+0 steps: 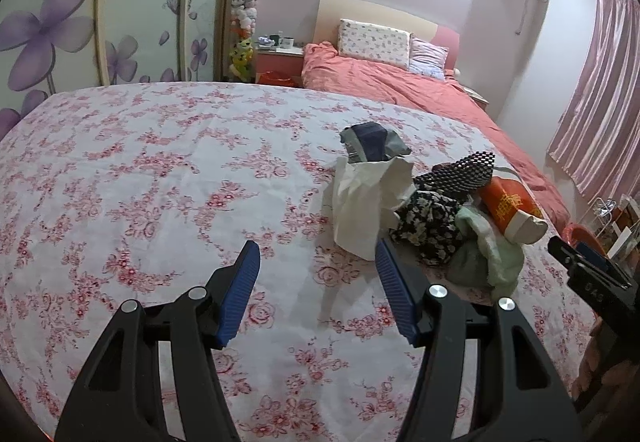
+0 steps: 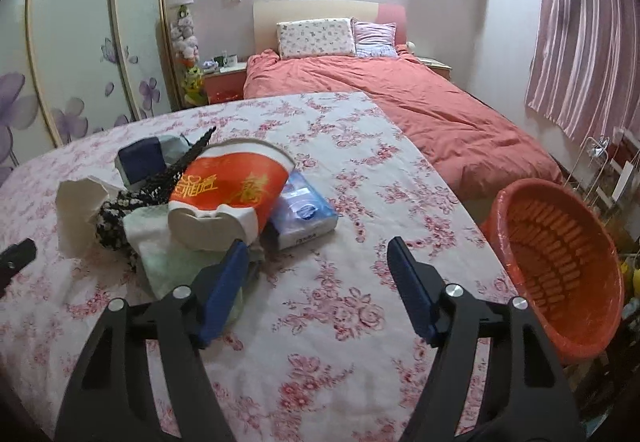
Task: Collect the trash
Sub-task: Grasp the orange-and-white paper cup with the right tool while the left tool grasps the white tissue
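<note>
A pile of trash lies on the floral tablecloth: a crumpled white paper, a dark blue-grey wrapper, a black flowered cloth, a pale green cloth and a crushed orange paper cup. A blue tissue pack lies behind the cup. My left gripper is open and empty, just short of the white paper. My right gripper is open and empty, its left finger beside the green cloth. An orange basket stands at the table's right edge.
A bed with a coral quilt lies beyond the table. A wardrobe with purple flowers is on the left, a pink curtain on the right. A nightstand with mugs stands by the bed.
</note>
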Demonstrator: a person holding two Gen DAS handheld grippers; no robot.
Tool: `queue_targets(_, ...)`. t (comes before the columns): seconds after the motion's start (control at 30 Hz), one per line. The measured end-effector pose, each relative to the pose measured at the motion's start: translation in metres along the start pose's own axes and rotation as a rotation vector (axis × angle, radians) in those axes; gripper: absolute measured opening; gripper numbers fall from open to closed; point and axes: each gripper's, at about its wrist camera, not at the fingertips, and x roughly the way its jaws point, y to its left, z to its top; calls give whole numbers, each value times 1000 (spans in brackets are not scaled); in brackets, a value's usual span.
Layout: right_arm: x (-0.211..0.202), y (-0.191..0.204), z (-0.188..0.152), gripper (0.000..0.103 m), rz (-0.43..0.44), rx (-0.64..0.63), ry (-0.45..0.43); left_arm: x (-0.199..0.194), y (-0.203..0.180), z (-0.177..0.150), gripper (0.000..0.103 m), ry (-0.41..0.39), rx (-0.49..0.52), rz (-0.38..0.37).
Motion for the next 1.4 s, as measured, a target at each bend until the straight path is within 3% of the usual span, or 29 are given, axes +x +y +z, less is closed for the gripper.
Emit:
queue_targets(0.23, 3, 18, 18, 82, 110, 52, 5, -2, -4, 1, 61, -4, -3, -20)
queue_targets(0.5, 33, 52, 22, 84, 68, 1, 52, -3, -10, 5, 61, -13, -4, -33)
queue_targets(0.53, 36, 53, 23, 83, 63, 0, 55, -2, -11, 6, 61, -14, -3, -37)
queue_targets(0.63, 42, 51, 23, 64, 67, -3, 75, -1, -15, 6, 61, -16, 1, -47)
queue_targets(1.07, 2, 0, 14, 63, 78, 59, 2, 29, -30, 15, 61, 11, -3, -41)
queue_targets(1.27, -1, -14, 12, 63, 66, 61, 3, 52, -32, 19, 41, 50, -9, -14)
queue_targets(1.4, 0, -19, 9, 63, 65, 70, 4, 58, -30, 20, 10, 60, -12, -15)
